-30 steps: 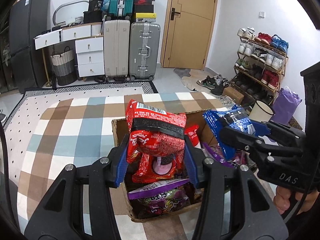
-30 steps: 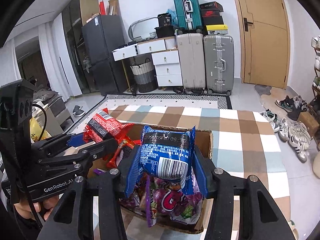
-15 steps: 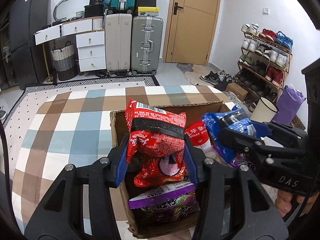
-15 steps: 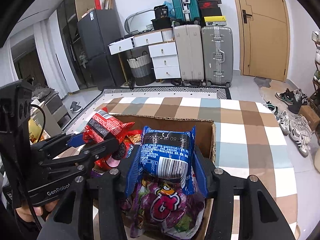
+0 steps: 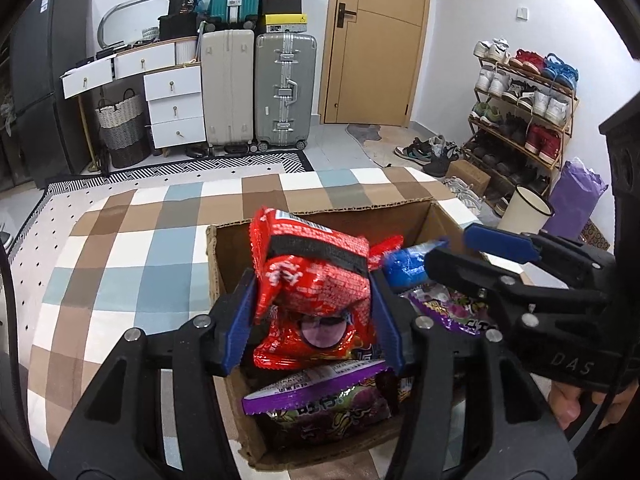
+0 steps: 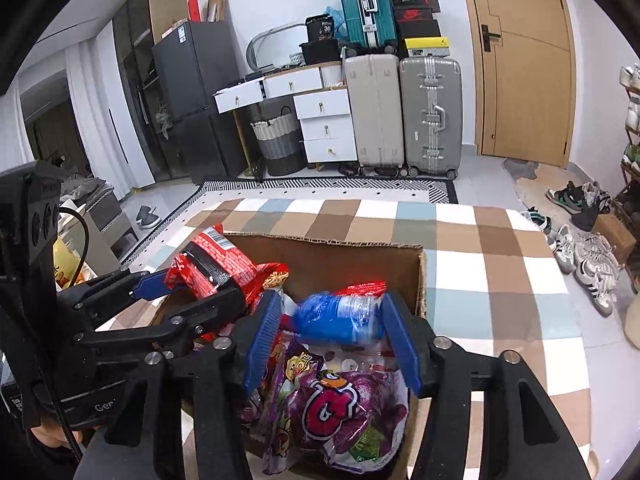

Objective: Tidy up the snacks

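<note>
Left wrist: left gripper point(image 5: 314, 314) jaws have just been opening. The red snack bag point(image 5: 316, 276) sits between them over the cardboard box point(image 5: 224, 256), looking loose rather than pinched, so I'd call it released.

Right wrist: right gripper point(image 6: 332, 338) jaws have also just been opening, with clear gaps on both sides. The blue snack pack point(image 6: 340, 316), upright in the grip a second ago, now lies tipped over on the purple bags point(image 6: 344, 408) inside the box.

Both drops look done. Next pair can follow.
</note>
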A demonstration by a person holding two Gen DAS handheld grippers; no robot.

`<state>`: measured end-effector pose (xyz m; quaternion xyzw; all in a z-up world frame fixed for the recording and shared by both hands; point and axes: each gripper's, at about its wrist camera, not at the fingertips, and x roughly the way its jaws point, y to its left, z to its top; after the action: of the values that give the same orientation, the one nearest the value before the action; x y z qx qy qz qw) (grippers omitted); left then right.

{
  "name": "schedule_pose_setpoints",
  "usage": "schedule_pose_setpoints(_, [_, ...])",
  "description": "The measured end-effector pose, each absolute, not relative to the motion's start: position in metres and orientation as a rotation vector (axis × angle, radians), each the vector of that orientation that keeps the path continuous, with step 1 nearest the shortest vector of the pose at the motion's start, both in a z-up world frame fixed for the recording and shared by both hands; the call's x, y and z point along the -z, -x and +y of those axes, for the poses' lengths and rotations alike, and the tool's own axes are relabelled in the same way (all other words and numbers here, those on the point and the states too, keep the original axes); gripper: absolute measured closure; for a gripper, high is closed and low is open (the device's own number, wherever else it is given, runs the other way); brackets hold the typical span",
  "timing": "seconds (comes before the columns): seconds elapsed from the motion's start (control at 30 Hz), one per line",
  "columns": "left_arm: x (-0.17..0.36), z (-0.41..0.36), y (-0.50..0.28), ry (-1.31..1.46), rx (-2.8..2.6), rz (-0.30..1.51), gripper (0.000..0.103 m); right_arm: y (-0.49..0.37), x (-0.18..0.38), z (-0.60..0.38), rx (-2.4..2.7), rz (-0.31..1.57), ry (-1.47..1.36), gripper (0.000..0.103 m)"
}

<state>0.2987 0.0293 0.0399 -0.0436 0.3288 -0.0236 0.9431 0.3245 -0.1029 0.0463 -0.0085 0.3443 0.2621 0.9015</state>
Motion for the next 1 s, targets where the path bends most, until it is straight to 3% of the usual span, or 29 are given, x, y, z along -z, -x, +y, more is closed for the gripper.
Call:
schedule_pose_setpoints(0.07, [-0.043, 0.03, -0.294, 0.089, 0.034, 0.658, 0.04, -0.32, -0.051, -0.105, -0.544, 0.7, 0.024, 0.039])
schedule_pose_setpoints(0.17, [-0.049, 0.035, -0.285, 0.085, -0.006, 0.631, 0.016, -0.312, -0.057, -0.112, -0.549, 0.677, 0.017, 0.024])
schedule_pose_setpoints(0.2, [-0.052, 0.038, -0.281, 0.094, 0.001, 0.62, 0.012, -0.309, -0.059, -0.115, -0.549, 0.669, 0.011, 0.016])
schedule_pose_setpoints(0.3, [-0.059, 0.042, -0.271, 0.109, 0.006, 0.605, 0.001, -0.297, -0.066, -0.122, -0.563, 0.631, -0.006, 0.005])
schedule_pose_setpoints(0.4, [-0.066, 0.044, -0.257, 0.112, 0.006, 0.577, 0.001, -0.282, -0.073, -0.126, -0.579, 0.598, -0.01, 0.0])
schedule_pose_setpoints(0.73, [-0.085, 0.048, -0.198, 0.12, -0.005, 0.494, 0.001, -0.227, -0.081, -0.13, -0.627, 0.51, 0.014, 0.0])
schedule_pose_setpoints(1.0, [-0.068, 0.047, -0.157, 0.1, -0.002, 0.48, 0.001, -0.195, -0.062, -0.145, -0.632, 0.512, -0.018, 0.0])
